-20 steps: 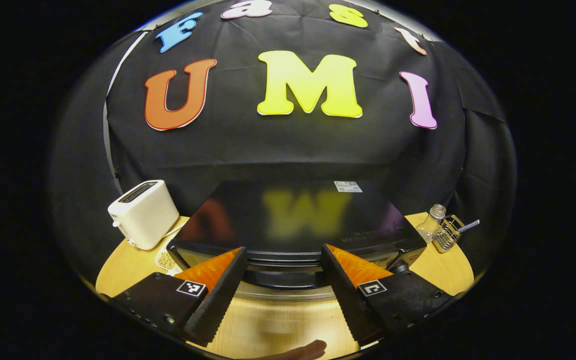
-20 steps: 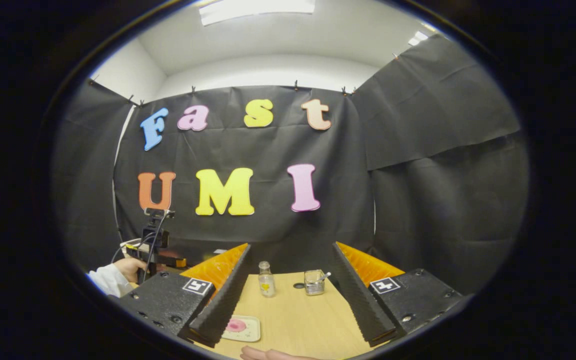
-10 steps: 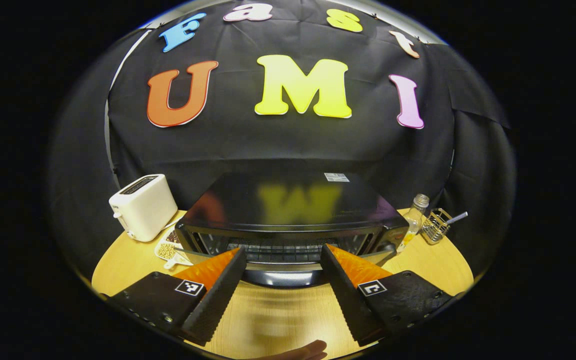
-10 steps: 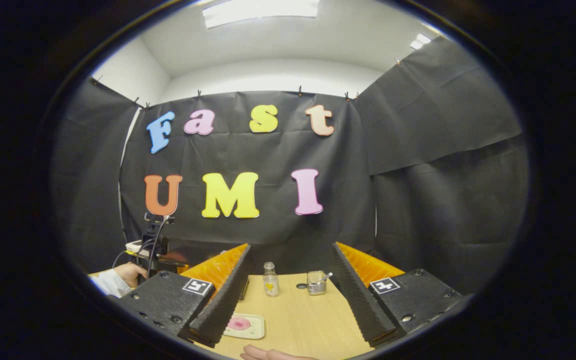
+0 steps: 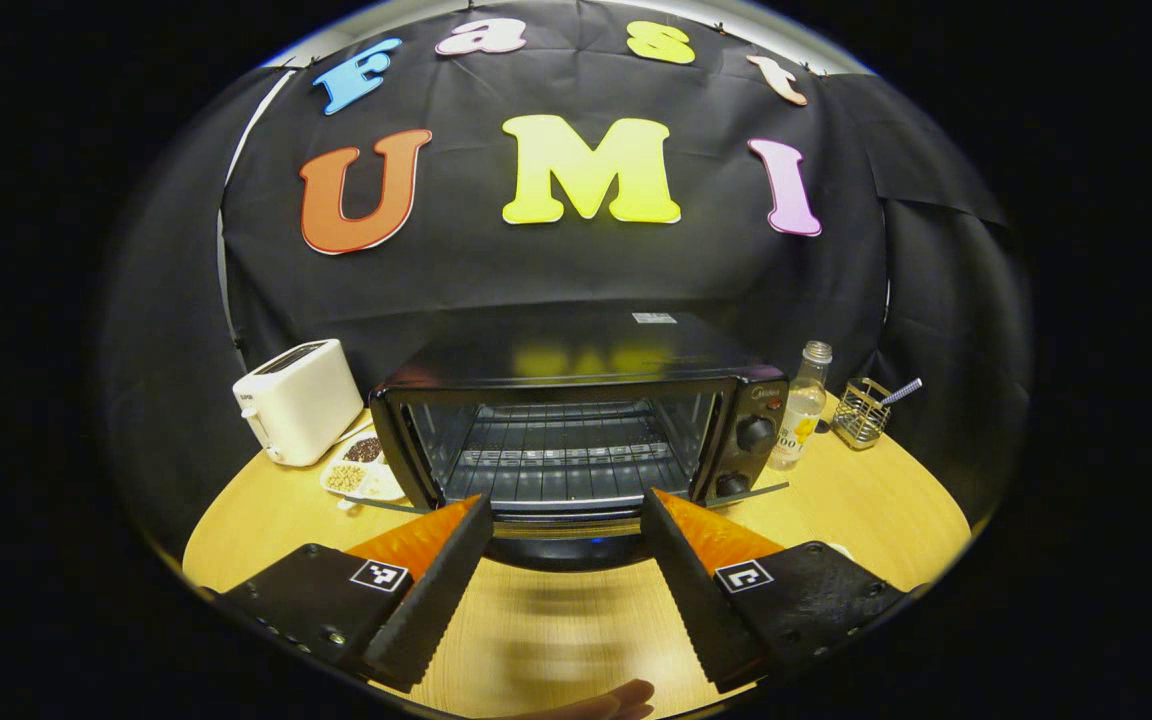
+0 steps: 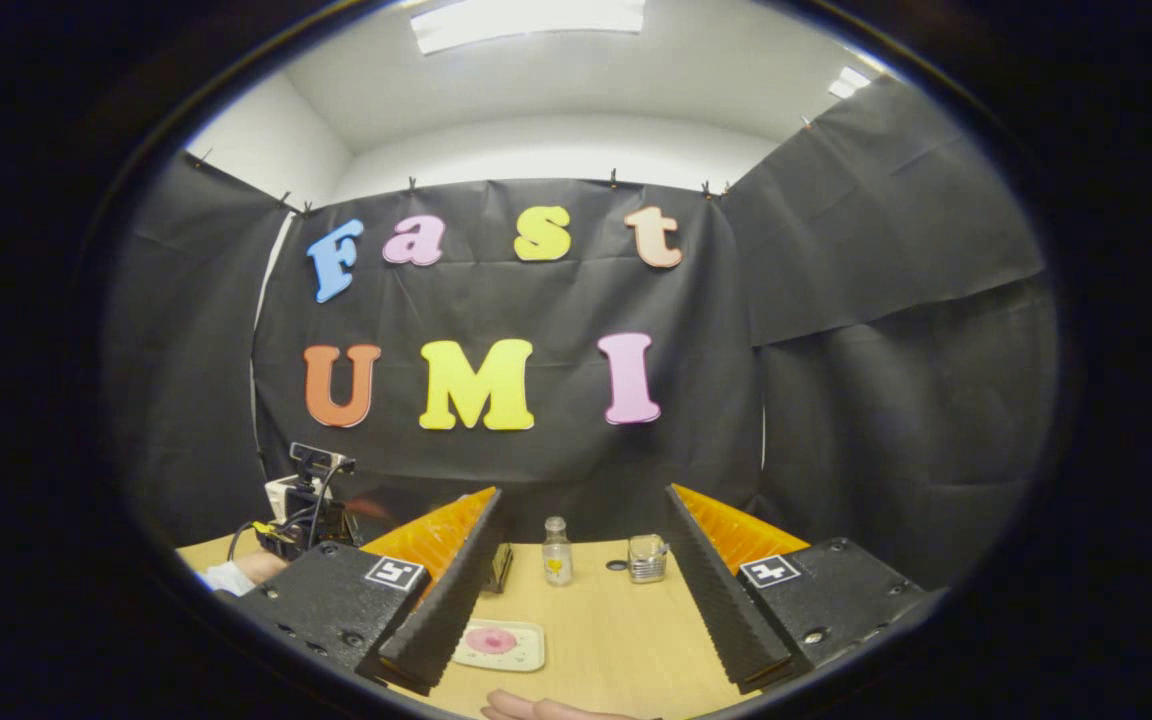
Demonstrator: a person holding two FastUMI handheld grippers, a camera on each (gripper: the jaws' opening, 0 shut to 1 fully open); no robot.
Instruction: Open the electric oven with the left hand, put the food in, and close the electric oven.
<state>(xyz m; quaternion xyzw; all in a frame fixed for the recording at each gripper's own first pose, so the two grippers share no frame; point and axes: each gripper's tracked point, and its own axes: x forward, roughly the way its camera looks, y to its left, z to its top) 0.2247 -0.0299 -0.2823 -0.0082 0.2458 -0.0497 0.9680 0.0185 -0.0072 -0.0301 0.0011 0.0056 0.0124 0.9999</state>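
While your left hand-held gripper [image 5: 566, 520] hangs spread wide with nothing between its fingers, the electric oven [image 5: 576, 420] sits just beyond them on the surface [image 5: 836, 510], door down, rack showing. Your right hand-held gripper [image 6: 581, 545] gapes too, well right of the oven, over the food [image 6: 492, 640] on its plate [image 6: 526, 655]. Left of the oven stands a toaster [image 5: 298, 413], right of it a bottle [image 5: 804, 405].

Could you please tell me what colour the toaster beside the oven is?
The toaster is white, seen best in the left gripper view.
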